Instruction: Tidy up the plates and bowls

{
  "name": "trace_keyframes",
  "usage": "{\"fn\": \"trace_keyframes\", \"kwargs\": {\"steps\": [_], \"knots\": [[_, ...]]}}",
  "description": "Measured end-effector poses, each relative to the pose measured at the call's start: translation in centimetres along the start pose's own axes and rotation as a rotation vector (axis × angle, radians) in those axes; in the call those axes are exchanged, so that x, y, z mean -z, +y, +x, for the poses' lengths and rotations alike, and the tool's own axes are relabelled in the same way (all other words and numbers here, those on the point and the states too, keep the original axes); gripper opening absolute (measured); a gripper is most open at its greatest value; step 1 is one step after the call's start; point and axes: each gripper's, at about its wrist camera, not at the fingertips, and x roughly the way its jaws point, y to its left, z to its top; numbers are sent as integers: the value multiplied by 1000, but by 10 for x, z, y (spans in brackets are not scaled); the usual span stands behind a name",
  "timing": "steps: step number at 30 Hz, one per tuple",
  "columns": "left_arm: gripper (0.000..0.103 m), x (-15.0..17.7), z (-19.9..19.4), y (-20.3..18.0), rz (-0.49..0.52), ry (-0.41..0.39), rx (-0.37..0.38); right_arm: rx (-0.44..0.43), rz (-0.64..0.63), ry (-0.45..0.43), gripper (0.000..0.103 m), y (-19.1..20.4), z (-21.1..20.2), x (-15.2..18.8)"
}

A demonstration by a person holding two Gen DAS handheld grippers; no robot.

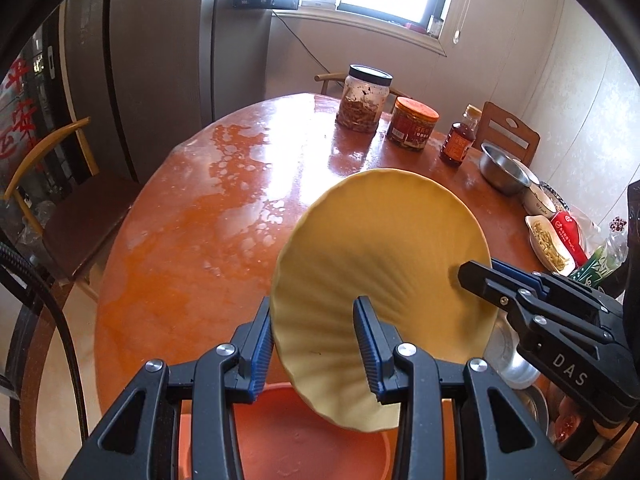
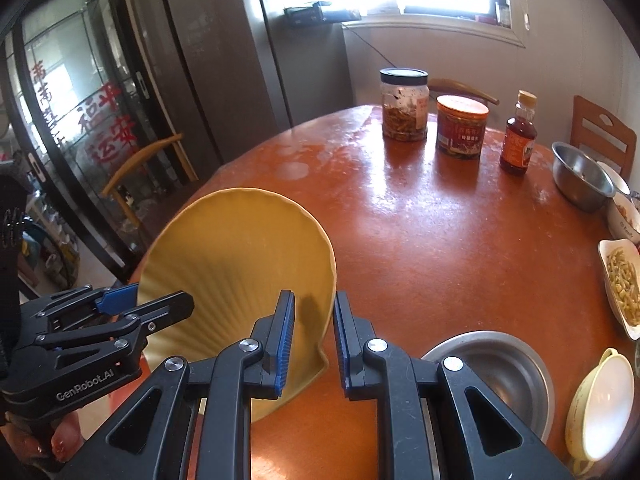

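Note:
A yellow fluted plate hangs tilted above the round orange table, gripped by both grippers at opposite rims. My left gripper is shut on the plate's near rim, one pad behind it and one on its ribbed face. In the right wrist view this left gripper grips the plate from the left. My right gripper is shut on the plate's right rim, and it reaches in from the right as the right gripper in the left wrist view.
An orange basin lies below the plate. A steel bowl, a cream handled bowl, a white dish of food and another steel bowl line the right side. Two jars and a bottle stand at the back.

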Motion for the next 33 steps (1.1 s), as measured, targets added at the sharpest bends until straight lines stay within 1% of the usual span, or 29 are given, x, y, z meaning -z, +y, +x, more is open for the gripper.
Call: {"fn": "trace_keyframes", "kwargs": {"steps": [7, 14, 16, 19, 24, 33], "knots": [[39, 27, -24, 15, -18, -11, -25, -58, -16, 1, 19, 25, -14, 17], [39, 52, -31, 33, -44, 11, -50, -97, -20, 41, 19, 49, -14, 48], [39, 57, -33, 37, -43, 12, -66, -102, -24, 50, 19, 53, -14, 56], [39, 64, -33, 40, -43, 19, -72, -106, -20, 66, 20, 59, -13, 66], [39, 73, -26, 45, -46, 42, -95, -111, -14, 93, 21, 65, -9, 82], [39, 82, -23, 50, -54, 57, -109, -108, -18, 114, 21, 72, -3, 99]]}}
